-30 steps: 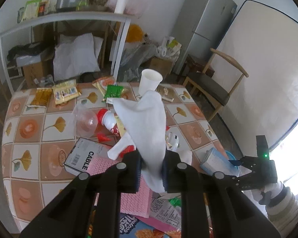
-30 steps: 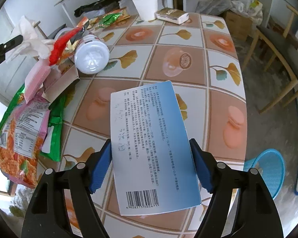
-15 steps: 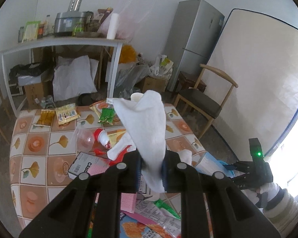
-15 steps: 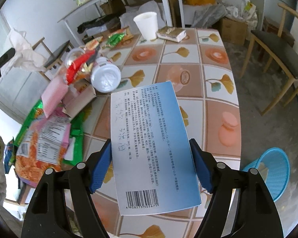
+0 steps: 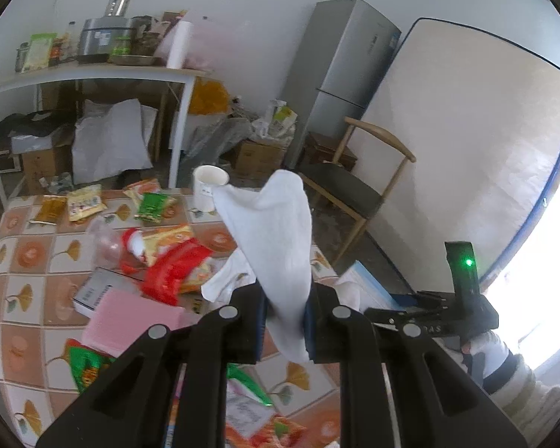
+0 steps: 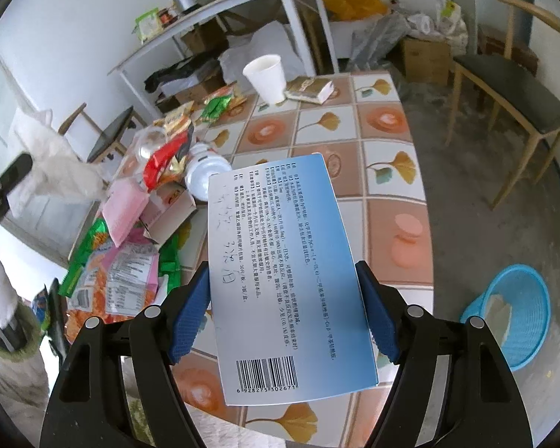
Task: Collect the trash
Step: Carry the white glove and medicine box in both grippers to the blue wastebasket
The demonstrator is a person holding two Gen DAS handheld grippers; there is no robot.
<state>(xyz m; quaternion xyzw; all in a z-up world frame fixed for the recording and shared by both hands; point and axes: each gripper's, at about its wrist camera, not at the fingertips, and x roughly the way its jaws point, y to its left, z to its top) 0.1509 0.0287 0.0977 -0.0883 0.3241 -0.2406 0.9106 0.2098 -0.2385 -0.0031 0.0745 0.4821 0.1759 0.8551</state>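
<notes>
My left hand-held gripper (image 5: 284, 317) is clamped on a white tissue (image 5: 276, 239) that sticks up above the table (image 5: 26, 261). My right hand-held gripper (image 6: 282, 308) pinches a blue box (image 6: 283, 272) by its sides, above the table edge.

One paper cup (image 6: 266, 76), one blue basket (image 6: 511, 313), one blue box (image 6: 283, 276), one white tissue (image 5: 276, 239).

Both grippers sit higher above the table (image 6: 388, 171) vs before: left gripper (image 5: 285, 321) w/ tissue (image 5: 276, 239) pulls back, right gripper (image 6: 282, 310) w/ blue box (image 6: 280, 261) lifts; basket (image 6: 511, 317) shows more.
</notes>
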